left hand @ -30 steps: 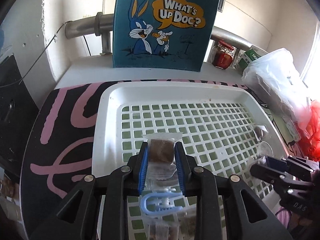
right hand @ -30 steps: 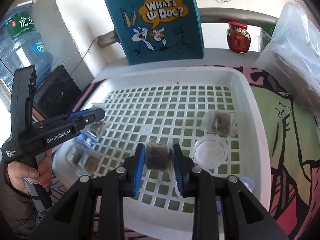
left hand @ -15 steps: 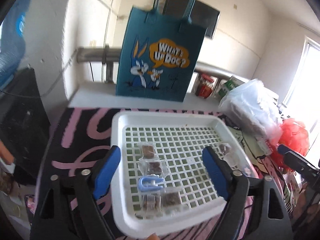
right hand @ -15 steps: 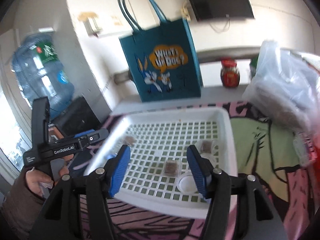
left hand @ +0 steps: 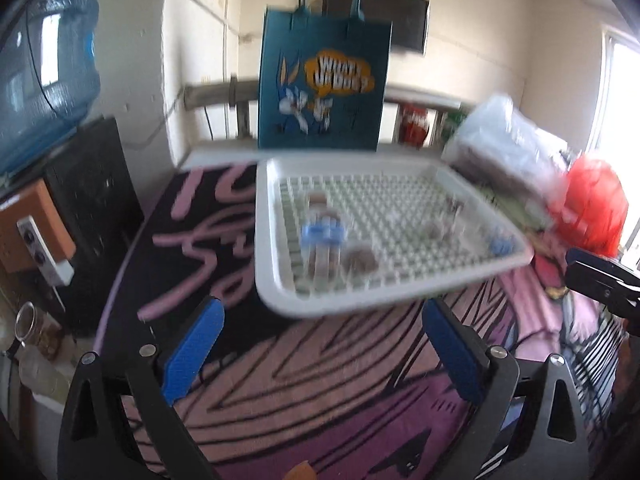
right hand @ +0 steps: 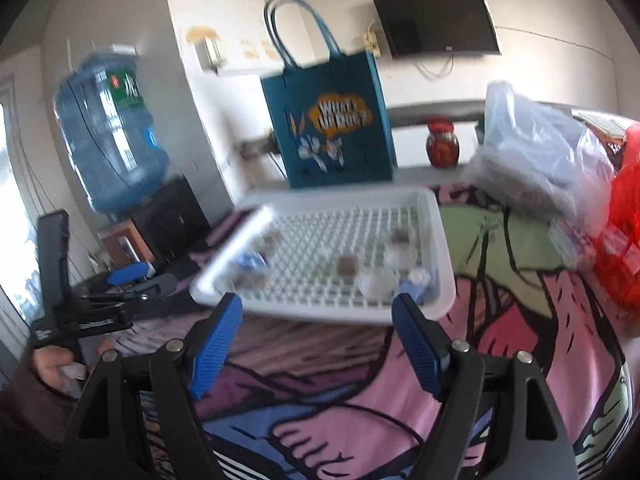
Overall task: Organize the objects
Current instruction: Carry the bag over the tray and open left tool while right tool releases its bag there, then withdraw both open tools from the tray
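Two grippers, both mine, both empty. Going left to right: a blue water jug [right hand: 110,142] stood far left on a black cabinet [left hand: 90,208], then the teal cartoon tote bag [left hand: 324,84] upright behind the tray, a red-lidded jar [right hand: 442,142] on the ledge, a clear plastic bag [right hand: 536,156] and a red bag [left hand: 592,204] far right. A dark screen [right hand: 436,22] hung on the wall above. Everything sat on or beside a table with a pink comic-print cloth [left hand: 320,392].

The white lattice tray [left hand: 280,292] lay on that cloth, ahead of both tools and apart from them. Small wrapped snack packets [left hand: 360,258] were scattered inside it, blurred; a blue clip [left hand: 322,232] lay among those on the tray's left part, and a clear round lid [right hand: 376,284] sat near its front right corner, seen from the right wrist.

My left gripper [left hand: 320,352] had its jaws spread wide, having just been opening, nothing between the blue pads [left hand: 192,350]. My right gripper [right hand: 316,344] likewise stood released, jaws just been opening, nothing between them. Only bare cloth lay between tools and the tray's near rim. From the right wrist, my left hand [right hand: 56,364] gripped the left tool's handle at far left.
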A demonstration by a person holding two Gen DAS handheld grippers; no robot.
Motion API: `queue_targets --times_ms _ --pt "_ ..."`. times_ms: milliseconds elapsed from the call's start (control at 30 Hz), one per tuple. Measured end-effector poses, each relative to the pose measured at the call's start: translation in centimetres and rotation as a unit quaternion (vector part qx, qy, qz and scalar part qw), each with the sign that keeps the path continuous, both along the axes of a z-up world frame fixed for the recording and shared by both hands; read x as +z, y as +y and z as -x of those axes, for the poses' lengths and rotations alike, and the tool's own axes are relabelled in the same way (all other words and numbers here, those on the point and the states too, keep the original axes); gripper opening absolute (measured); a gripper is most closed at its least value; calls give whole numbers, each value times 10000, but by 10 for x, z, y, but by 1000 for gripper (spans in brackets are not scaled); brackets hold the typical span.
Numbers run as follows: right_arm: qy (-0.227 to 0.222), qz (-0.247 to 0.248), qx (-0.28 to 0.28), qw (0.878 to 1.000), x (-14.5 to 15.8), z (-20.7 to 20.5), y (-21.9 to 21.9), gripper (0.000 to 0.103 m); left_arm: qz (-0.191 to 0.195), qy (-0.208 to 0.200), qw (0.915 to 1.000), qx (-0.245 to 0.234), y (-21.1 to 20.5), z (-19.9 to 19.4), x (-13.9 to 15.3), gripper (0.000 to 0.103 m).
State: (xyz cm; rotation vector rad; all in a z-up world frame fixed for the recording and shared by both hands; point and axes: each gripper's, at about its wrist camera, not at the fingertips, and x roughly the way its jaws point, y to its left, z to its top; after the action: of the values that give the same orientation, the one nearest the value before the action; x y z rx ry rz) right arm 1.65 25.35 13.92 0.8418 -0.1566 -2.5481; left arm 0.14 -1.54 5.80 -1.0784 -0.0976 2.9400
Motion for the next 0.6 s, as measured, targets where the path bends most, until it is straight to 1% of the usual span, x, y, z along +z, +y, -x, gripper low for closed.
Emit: queue_targets --times_ms 67,133,233,300,500,600 --pt "-213 -232 -44 9995 -17 7 -8 78 127 -241 9996 65 3 6 -15 100" --pt "-409 -599 -74 9973 -35 19 -17 78 188 -436 9988 151 4 11 -27 100" --pt "-605 -1046 -155 9926 -52 31 -26 78 307 -508 9982 122 11 14 -34 100" --pt "-676 -1215 -262 9899 -58 35 -27 78 414 -580 9974 66 16 16 -36 100" --pt "-946 -1386 -258 9855 -69 41 -31 78 529 -956 9940 -51 25 25 -47 100" --pt "-1038 -1712 -356 9791 -75 41 -39 78 608 -1104 9920 -51 28 28 -52 100"
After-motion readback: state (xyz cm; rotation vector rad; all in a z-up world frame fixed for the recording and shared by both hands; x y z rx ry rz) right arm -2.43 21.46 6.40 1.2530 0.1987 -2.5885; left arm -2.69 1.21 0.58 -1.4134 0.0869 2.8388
